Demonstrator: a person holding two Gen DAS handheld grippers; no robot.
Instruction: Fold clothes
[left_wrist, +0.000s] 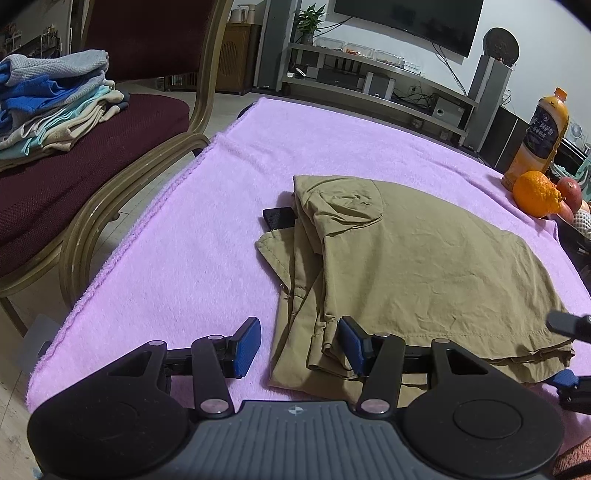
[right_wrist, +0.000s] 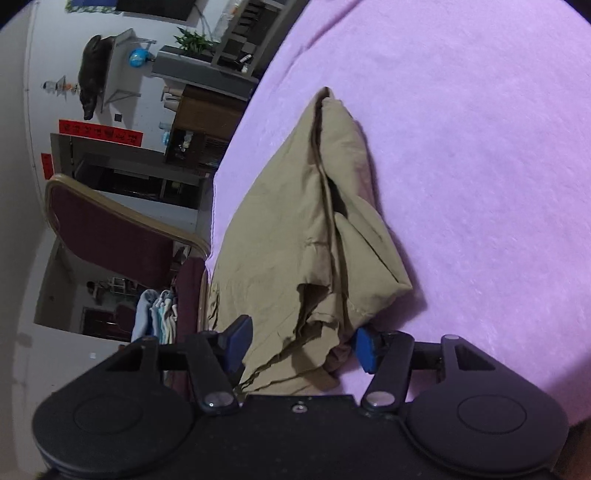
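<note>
The tan pants (left_wrist: 406, 266) lie partly folded on the pink bench (left_wrist: 184, 240), both the left claw (left_wrist: 301, 349) and right claw (right_wrist: 301, 349) are open around their edge, and more folding is left.

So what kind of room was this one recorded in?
Most likely a home living room: a wall TV above a media shelf, a padded chair stacked with folded clothes, and khaki shorts on a pink-covered table.

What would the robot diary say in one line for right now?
task: fold clothes | khaki garment: part-folded on pink towel | left tongs: open at near edge | right tongs: open around hem
</note>
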